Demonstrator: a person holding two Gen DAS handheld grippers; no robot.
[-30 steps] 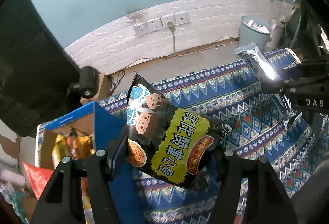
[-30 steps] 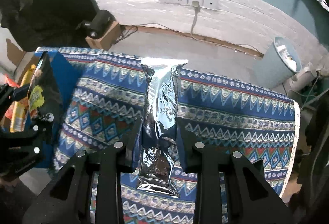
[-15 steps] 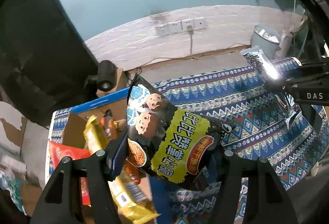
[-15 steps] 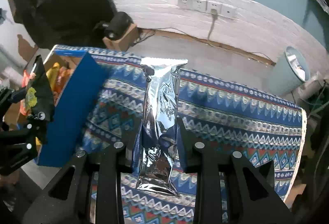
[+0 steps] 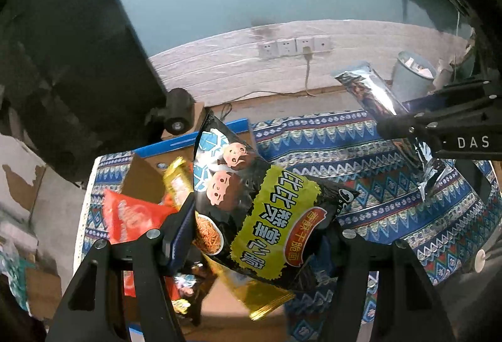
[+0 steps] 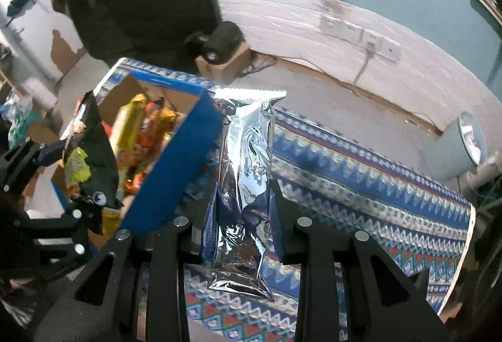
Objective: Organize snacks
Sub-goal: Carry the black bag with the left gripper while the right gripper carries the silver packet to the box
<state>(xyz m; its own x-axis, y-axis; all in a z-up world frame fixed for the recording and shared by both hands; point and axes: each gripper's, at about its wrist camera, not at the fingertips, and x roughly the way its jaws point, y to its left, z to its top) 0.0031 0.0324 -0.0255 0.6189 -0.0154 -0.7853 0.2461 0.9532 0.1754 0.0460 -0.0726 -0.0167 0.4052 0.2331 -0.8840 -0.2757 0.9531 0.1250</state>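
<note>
My left gripper (image 5: 254, 235) is shut on a black and yellow snack bag (image 5: 251, 204) and holds it above an open blue cardboard box (image 5: 175, 144) that holds several snack packs, among them a red one (image 5: 131, 216) and a gold one (image 5: 178, 182). My right gripper (image 6: 241, 216) is shut on a tall silver foil bag (image 6: 248, 172) above the patterned tablecloth (image 6: 360, 182), just right of the box (image 6: 175, 166). The right gripper with the silver bag (image 5: 373, 94) also shows at the right of the left wrist view.
The box stands at the left end of the table with the blue patterned cloth (image 5: 360, 147). Beyond the table are a floor, a wall with sockets (image 5: 293, 45), a pale bin (image 5: 411, 75) and a black device on a small carton (image 6: 219, 44).
Both grippers have moved left toward the box with their bags. The box's inside now lies under the left gripper, and the box is close beside the silver bag.
</note>
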